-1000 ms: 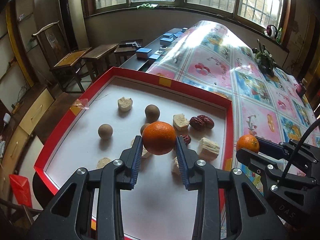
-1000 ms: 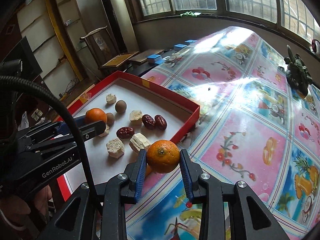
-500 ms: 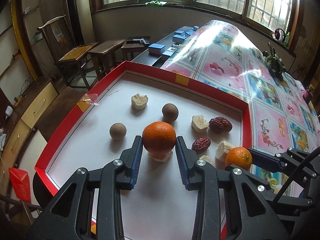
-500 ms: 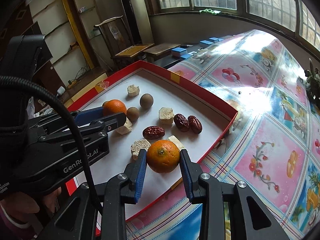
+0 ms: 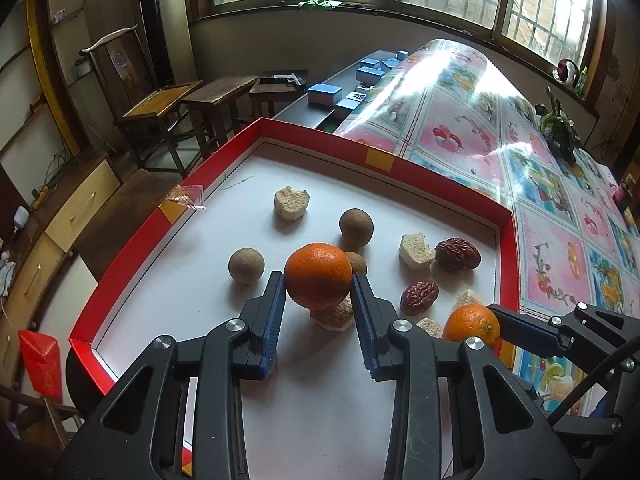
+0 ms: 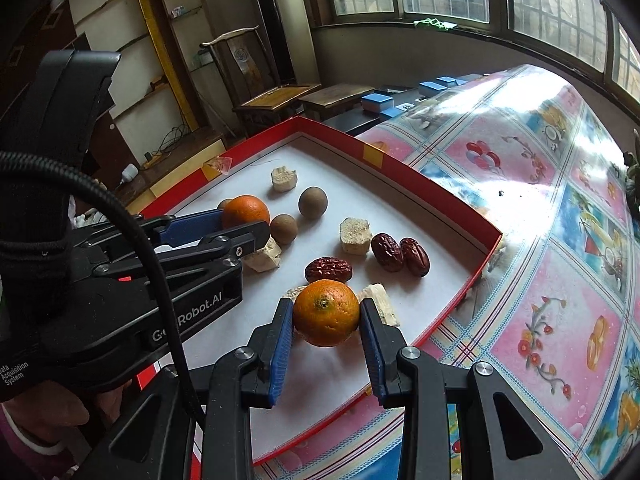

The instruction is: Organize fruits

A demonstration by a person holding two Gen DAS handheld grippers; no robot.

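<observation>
Two oranges are in play, one in each claw. The left gripper (image 5: 319, 286) is clenched on the first orange (image 5: 318, 275), blue pads pressed against both its sides, holding it above the white floor of the red-rimmed tray (image 5: 132, 248), over a pale chunk. The right gripper (image 6: 326, 316) grips the second orange (image 6: 326, 313) the same way, lifted over the tray's near right part, close to the right rim.

On the tray floor I count three dark red dates (image 6: 329, 269): one alone near the second orange, two touching each other further right. There are three brown round fruits (image 5: 356, 227): one to the left, one toward the far side, and a smaller one half hidden behind the first orange. Pale crumbly chunks (image 5: 291, 203) number at least five, some partly covered by the grippers, so the exact count is unclear. The tray sits on a table with a bright patterned cloth (image 6: 540, 200).
</observation>
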